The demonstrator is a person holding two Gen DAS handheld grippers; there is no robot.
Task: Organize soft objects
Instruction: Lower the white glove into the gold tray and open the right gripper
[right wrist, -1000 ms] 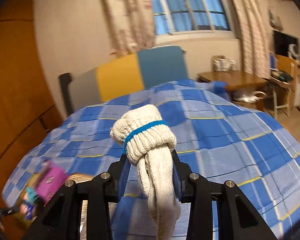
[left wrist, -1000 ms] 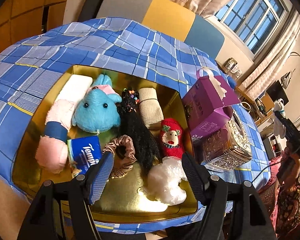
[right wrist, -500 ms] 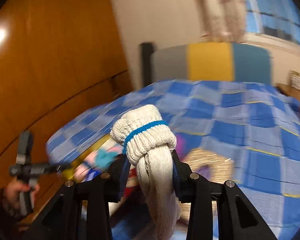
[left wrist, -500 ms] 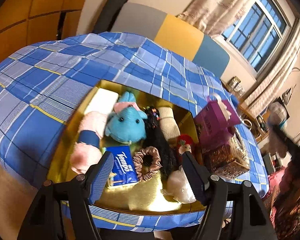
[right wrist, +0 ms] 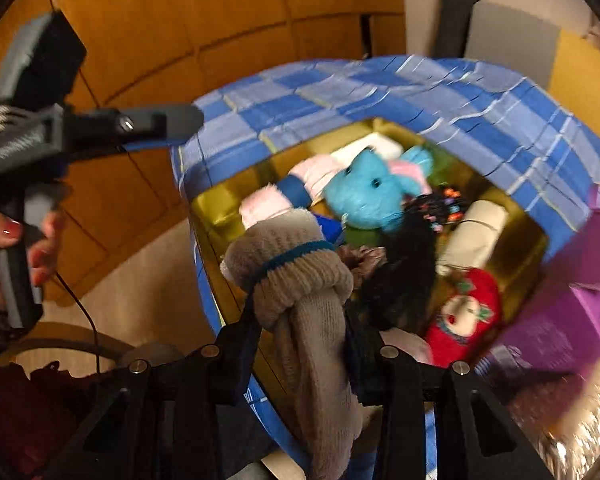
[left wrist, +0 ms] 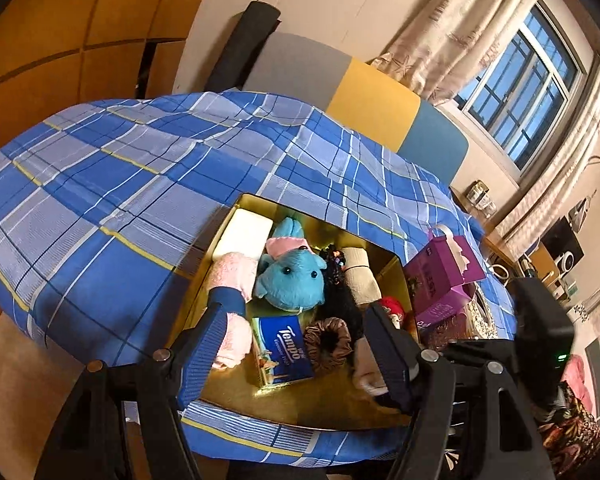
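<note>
Right gripper [right wrist: 300, 316] has swung round over gold tray [right wrist: 220, 200], fingers clamped on rolled sock [right wrist: 288, 264]. Left gripper [left wrist: 288, 352] fingers apart, empty. Lower sock into gap at tray's 6 o'clock before release.

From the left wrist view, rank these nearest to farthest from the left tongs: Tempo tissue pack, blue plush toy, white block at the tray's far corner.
1. Tempo tissue pack: between the fingers of the left tongs, near end of the gold tray.
2. Blue plush toy: mid-tray.
3. White block: far left corner.
</note>
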